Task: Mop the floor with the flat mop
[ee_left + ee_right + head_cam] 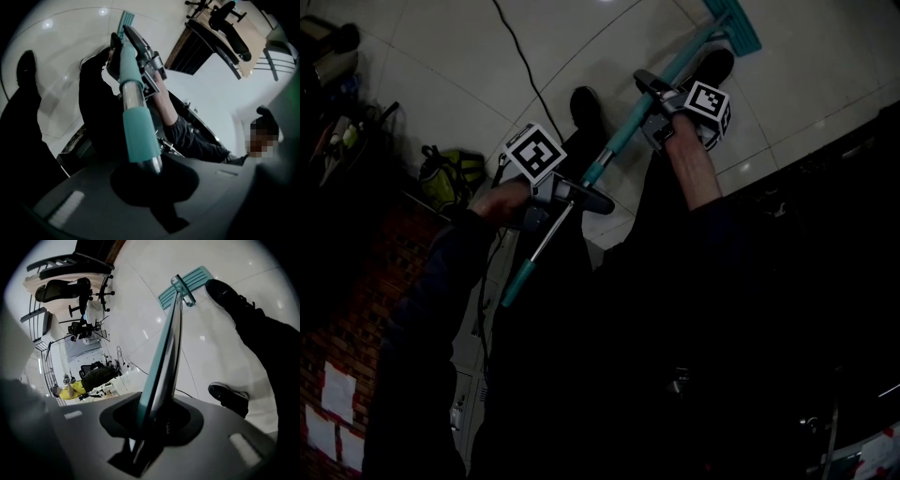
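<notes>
The flat mop has a teal head (733,26) lying flat on the white tile floor (441,56) at the top right. Its teal and metal handle (623,136) slants down to the lower left. My right gripper (661,101) is shut on the handle partway down, closer to the head. Higher up the handle, my left gripper (579,194) is shut on it near the teal end grip (517,281). In the left gripper view the handle (133,93) runs from my jaws toward the right gripper (140,47). The right gripper view looks along the handle (164,352) to the head (185,287).
The person's two black shoes (586,103) (712,66) stand beside the handle. A black cable (520,56) crosses the floor. A yellow-green bag (450,178) lies at the left by a brick wall (356,309). Dark furniture (825,187) lines the right. A desk with an office chair (229,28) stands farther off.
</notes>
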A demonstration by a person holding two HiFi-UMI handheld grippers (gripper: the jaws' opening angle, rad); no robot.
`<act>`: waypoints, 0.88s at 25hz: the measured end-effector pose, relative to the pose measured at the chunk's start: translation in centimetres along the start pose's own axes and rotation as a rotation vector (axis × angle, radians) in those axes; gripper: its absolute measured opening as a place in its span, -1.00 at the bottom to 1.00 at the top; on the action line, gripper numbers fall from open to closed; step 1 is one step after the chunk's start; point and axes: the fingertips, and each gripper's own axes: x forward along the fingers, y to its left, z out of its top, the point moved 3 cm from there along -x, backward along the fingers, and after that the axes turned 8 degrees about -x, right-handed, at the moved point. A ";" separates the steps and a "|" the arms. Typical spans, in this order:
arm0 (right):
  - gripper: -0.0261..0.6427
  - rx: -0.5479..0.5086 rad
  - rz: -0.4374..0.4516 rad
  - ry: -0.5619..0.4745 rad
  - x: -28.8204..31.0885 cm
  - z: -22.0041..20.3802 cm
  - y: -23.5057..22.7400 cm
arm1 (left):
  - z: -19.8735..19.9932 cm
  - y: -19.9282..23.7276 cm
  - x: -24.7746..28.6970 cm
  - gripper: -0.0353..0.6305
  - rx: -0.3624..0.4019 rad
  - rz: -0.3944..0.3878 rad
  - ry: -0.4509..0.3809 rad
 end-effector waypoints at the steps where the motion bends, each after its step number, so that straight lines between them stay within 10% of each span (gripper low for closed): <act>1: -0.52 0.002 -0.003 -0.004 -0.3 2.1 0.3 | 1.7 -1.2 0.6 -0.83 -0.003 -0.006 0.001; 13: -0.53 -0.031 -0.015 -0.050 -9.8 33.2 4.2 | 26.9 -17.5 13.0 -0.83 0.021 -0.061 -0.124; 22: -0.52 -0.135 -0.034 -0.067 -12.6 46.0 1.1 | 38.7 -16.4 18.9 -0.89 0.107 0.188 -0.021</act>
